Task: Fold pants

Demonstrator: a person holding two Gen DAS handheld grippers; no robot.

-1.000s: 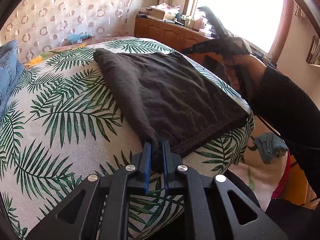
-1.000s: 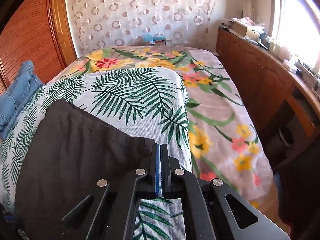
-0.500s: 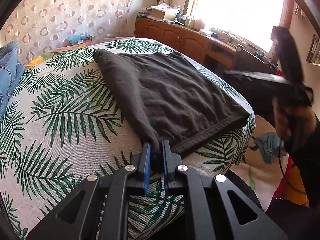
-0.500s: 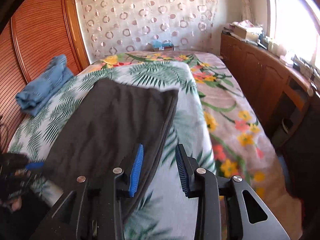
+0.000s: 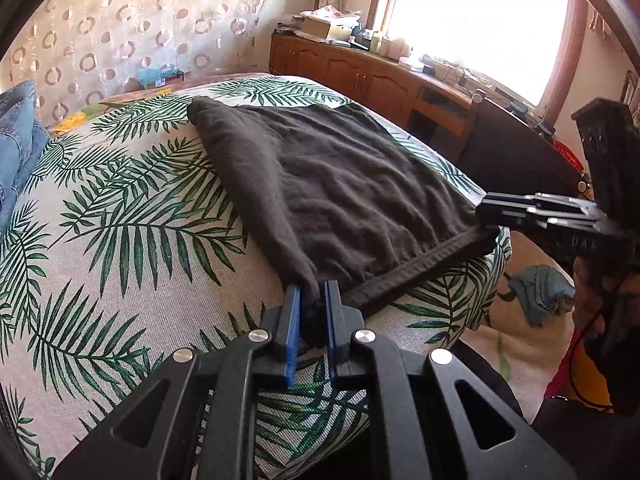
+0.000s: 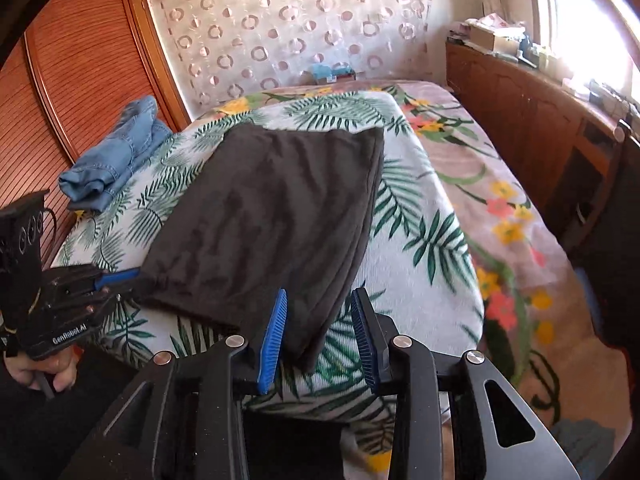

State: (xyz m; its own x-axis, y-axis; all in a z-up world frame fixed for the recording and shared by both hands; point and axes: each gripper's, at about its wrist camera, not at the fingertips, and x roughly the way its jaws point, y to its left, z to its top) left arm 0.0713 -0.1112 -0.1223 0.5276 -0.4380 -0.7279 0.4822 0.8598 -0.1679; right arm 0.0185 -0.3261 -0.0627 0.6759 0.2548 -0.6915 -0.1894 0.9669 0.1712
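Dark grey pants [image 5: 344,188] lie folded flat on the palm-leaf bedspread [image 5: 120,220]; they also show in the right wrist view [image 6: 272,216]. My left gripper [image 5: 312,292] is shut on the pants' near left corner. My right gripper [image 6: 320,304] is open, its blue pads on either side of the pants' near right corner. The right gripper also shows in the left wrist view [image 5: 486,212], at that corner. The left gripper shows in the right wrist view [image 6: 132,276].
Folded blue jeans [image 6: 116,160] lie at the bed's far left. A wooden sideboard [image 5: 360,68] with clutter runs under the window on the right. A slatted wooden wardrobe [image 6: 80,80] stands left. A blue cloth [image 5: 540,292] lies on the floor beside the bed.
My right gripper opened, let go of the pants' far edge, and swung back to the near right corner. The left gripper stayed shut on its corner.
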